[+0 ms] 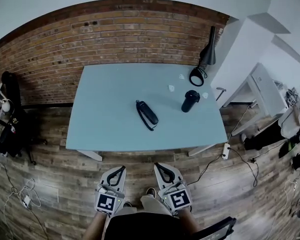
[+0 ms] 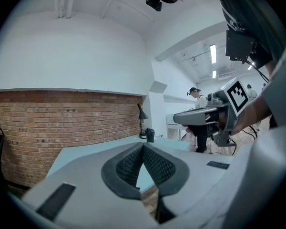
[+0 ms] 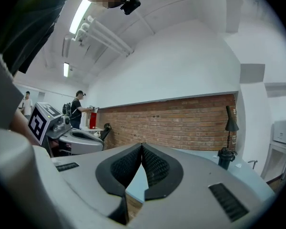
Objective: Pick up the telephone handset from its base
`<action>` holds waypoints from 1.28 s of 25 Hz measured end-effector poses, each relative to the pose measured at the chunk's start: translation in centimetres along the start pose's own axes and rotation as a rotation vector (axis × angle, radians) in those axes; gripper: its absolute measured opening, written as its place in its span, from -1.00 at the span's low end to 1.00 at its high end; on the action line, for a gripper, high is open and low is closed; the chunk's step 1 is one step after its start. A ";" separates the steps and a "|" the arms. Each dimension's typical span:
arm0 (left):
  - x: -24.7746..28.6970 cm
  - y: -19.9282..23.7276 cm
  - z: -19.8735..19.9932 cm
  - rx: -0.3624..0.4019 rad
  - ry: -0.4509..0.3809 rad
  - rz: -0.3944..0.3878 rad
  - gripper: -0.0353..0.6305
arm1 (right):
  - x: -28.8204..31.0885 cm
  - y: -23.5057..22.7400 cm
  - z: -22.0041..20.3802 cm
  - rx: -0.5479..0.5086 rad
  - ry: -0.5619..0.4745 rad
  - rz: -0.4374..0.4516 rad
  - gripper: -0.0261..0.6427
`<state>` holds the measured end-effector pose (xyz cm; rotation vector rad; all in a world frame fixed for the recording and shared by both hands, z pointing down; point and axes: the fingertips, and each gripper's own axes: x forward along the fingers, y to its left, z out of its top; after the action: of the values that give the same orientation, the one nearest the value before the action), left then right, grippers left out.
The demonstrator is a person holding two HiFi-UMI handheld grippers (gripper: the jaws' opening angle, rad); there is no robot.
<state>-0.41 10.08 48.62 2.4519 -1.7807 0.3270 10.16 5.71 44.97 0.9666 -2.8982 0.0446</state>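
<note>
A black telephone handset (image 1: 146, 114) lies at a slant near the middle of the pale blue table (image 1: 105, 129). To its right stands a black upright holder (image 1: 190, 101), apart from the handset; it also shows small in the left gripper view (image 2: 149, 135) and the right gripper view (image 3: 225, 157). Both grippers hang over the wooden floor, short of the table's near edge. My left gripper (image 1: 121, 168) is shut with nothing in it, its tips meeting (image 2: 143, 144). My right gripper (image 1: 159, 165) is also shut and empty (image 3: 141, 145). The handset itself is hidden in both gripper views.
A black desk lamp (image 1: 202, 64) stands at the table's far right corner, with small white scraps (image 1: 171, 88) near it. A brick wall runs behind. White furniture (image 1: 262, 91) sits to the right, a power strip (image 1: 225, 150) and cables lie on the floor, and a black stand (image 1: 12, 114) is at the left.
</note>
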 end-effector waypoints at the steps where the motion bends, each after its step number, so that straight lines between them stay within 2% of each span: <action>1: 1.0 -0.1 0.5 0.003 0.003 0.006 -0.85 | 0.2 -1.3 0.0 0.003 -0.007 0.002 -0.93; 6: 4.8 -0.3 0.9 -0.008 0.017 0.026 -0.85 | 2.2 -6.7 -1.5 0.002 -0.022 -0.003 -0.93; 10: 5.9 0.8 -0.7 -0.058 0.019 0.011 -0.85 | 5.1 -7.7 -2.3 0.008 0.008 0.010 -0.93; 13: 7.2 3.4 -1.4 -0.085 0.034 0.008 -0.85 | 8.4 -8.4 -2.2 -0.013 0.015 0.008 -0.93; 17: 9.4 7.9 -0.7 -0.091 0.003 -0.028 -0.85 | 13.2 -8.7 -1.4 -0.048 0.036 0.004 -0.93; 23: 11.7 15.2 1.7 -0.043 -0.035 -0.087 -0.85 | 18.9 -9.2 1.1 -0.075 0.045 -0.052 -0.93; 26: 12.8 18.7 1.6 -0.017 -0.025 -0.068 -0.85 | 20.6 -9.1 0.2 -0.105 0.100 -0.053 -0.93; 29: 13.1 21.2 0.9 -0.031 -0.018 -0.017 -0.85 | 21.9 -9.9 -1.8 -0.111 0.153 -0.028 -0.93; 32: 13.7 22.5 0.0 -0.036 0.035 0.037 -0.85 | 23.8 -11.8 -4.1 -0.102 0.208 0.009 -0.93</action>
<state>-17.71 -9.68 50.65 2.3769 -1.8036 0.3352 -1.48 -17.72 51.24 0.8754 -2.6869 -0.0023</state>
